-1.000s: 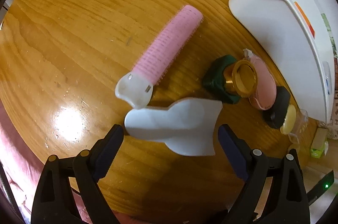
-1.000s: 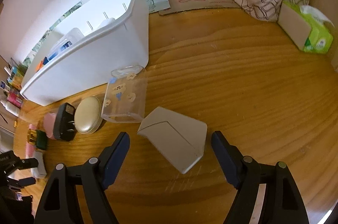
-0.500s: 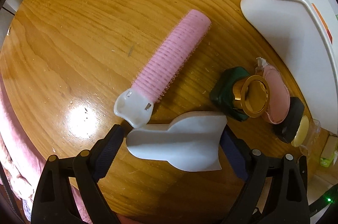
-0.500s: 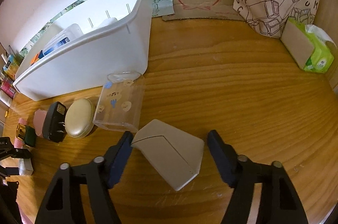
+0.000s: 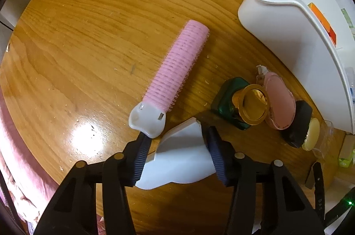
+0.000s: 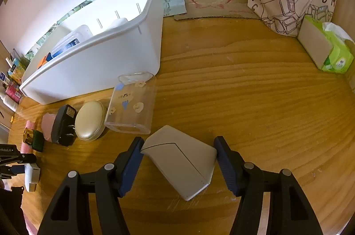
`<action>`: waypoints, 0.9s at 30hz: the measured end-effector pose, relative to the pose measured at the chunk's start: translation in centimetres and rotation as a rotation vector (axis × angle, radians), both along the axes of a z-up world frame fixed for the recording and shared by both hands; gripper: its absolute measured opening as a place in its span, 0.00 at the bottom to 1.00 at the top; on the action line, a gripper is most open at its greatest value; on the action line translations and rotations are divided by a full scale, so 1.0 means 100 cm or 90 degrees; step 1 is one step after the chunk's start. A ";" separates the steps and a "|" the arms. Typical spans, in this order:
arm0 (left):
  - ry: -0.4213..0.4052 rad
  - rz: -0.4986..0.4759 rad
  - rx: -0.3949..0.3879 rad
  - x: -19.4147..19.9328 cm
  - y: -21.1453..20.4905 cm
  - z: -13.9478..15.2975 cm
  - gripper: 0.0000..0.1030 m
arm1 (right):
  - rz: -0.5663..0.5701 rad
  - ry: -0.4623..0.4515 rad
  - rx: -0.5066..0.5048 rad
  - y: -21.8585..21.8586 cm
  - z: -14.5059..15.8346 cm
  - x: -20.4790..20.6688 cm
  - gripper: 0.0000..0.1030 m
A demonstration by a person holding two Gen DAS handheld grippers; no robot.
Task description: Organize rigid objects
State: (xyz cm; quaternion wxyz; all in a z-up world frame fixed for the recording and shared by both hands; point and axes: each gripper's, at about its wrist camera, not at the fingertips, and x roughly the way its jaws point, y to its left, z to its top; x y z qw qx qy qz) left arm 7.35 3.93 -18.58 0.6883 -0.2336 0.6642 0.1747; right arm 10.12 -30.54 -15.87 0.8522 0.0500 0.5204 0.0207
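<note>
On the wooden table (image 5: 88, 40), both tools close: left tool (image 5: 175, 155) pinching a white scoop (image 5: 182, 157), right tool (image 6: 179, 164) pinching a grey case (image 6: 184, 159).

The bench (image 5: 84, 40) has lots of bare wood on the far side of the pink hair roller (image 5: 177, 71). A big white bin (image 6: 93, 66) blocks the back edge. A row of small things, a clear box (image 6: 131, 106), round tin (image 6: 89, 119) and black plug (image 6: 63, 125), crowds its front wall.

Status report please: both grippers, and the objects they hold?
Left gripper closing on white flared plastic piece. Right gripper clamps grey wedge-shaped case. Nothing blocking.
</note>
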 end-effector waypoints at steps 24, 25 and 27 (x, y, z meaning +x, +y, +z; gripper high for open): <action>-0.092 0.018 -0.114 -0.050 0.027 0.020 0.46 | 0.070 -0.049 -0.018 0.007 0.054 -0.027 0.63; -0.099 0.020 -0.113 -0.052 0.027 0.023 0.46 | 0.074 -0.053 -0.019 0.007 0.057 -0.028 0.63; -0.115 0.025 -0.115 -0.059 0.029 0.032 0.45 | 0.085 -0.062 -0.020 0.008 0.063 -0.031 0.63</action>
